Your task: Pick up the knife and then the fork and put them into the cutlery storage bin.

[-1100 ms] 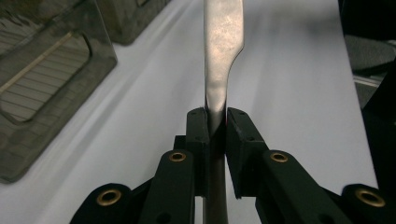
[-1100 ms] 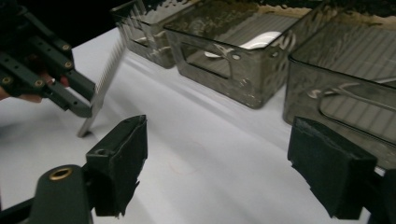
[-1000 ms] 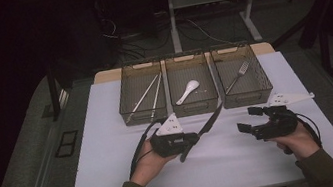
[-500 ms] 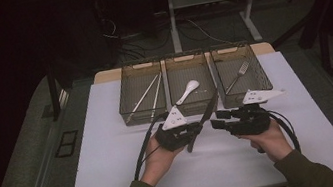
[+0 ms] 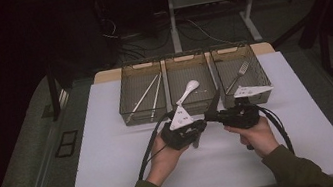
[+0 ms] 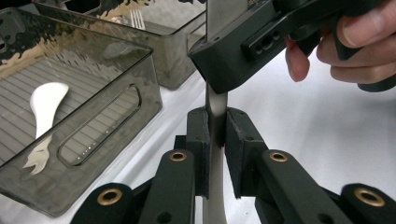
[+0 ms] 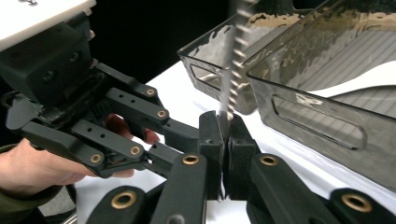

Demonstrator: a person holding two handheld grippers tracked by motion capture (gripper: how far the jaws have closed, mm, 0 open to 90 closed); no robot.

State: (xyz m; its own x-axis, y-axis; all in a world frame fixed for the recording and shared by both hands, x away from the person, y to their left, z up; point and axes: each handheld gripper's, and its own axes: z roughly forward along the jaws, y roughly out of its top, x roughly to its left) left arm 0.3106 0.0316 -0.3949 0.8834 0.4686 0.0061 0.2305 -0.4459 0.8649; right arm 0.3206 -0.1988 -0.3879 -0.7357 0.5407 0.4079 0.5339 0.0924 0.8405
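Table [image 5: 113, 152]: white top, carries every item listed below
Bins [image 5: 141, 93]: three smoked clear bins in a row at the table's 12 o'clock edge, touching side by side
Left bin: holds chopsticks [image 5: 147, 95], laid slantwise
Middle bin [image 6: 84, 112]: holds a white spoon [image 5: 187, 91], bowl toward 1 o'clock in the high view
Right bin [image 5: 241, 74]: holds a fork [image 5: 238, 75], tines toward 1 o'clock
Left gripper [image 5: 194, 130]: at table centre, just at 6 o'clock of the middle bin, jaws drawn narrow and clamped on the knife's handle end; in the left gripper view the pads press both flat faces
Right gripper [image 5: 209, 116]: at 3 o'clock of the left gripper, tips nearly touching it; jaws have just been closing, with the knife between them, and now pinch the blade
Knife [image 5: 214, 104]: metal table knife, held off the table by both grippers, blade rising toward 1 o'clock before the bins; serrated edge [image 7: 233, 60] seen above the right gripper's pads in the right gripper view
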